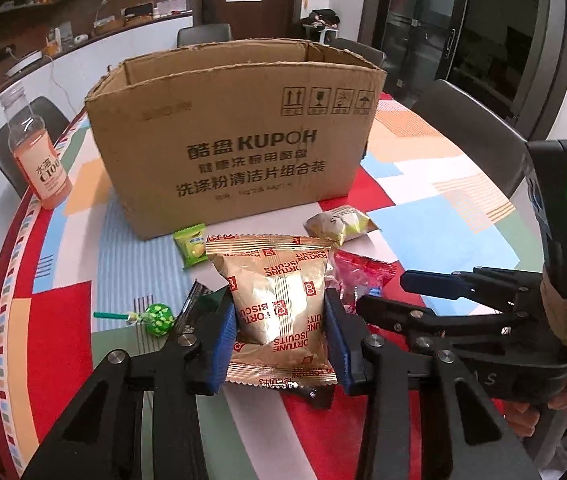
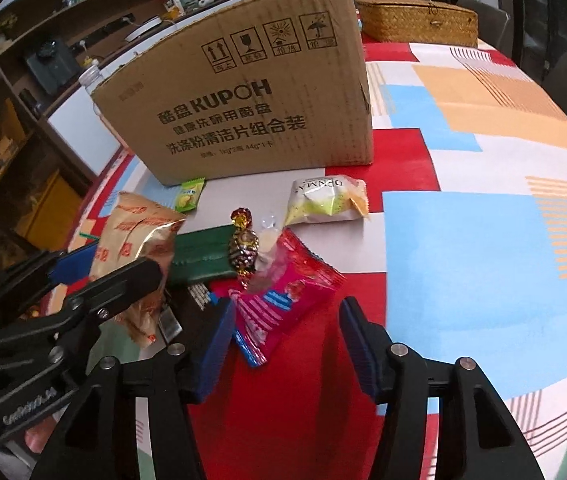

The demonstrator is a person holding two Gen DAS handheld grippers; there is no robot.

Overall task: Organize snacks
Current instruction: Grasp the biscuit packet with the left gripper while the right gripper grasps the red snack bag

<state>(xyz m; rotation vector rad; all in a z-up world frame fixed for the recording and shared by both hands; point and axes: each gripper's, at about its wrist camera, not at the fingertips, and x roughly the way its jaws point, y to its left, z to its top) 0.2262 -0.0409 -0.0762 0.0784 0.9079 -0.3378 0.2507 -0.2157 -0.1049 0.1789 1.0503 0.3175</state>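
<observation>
The left claw [image 1: 281, 316] is clamped on a gold biscuit pack [image 1: 279, 300], its blue pads pressing both sides, the pack raised above the other snacks on the table [image 1: 423, 184]. The right claw [image 2: 285, 344] stands apart with nothing gripped — a red packet [image 2: 283, 300] lies on the table with one end between the fingers, pads clear of it. Behind the snacks stands an open cardboard box [image 1: 235, 136], with a small green packet [image 1: 191, 246] and a pale wrapped cake [image 2: 323, 200] just before it.
</observation>
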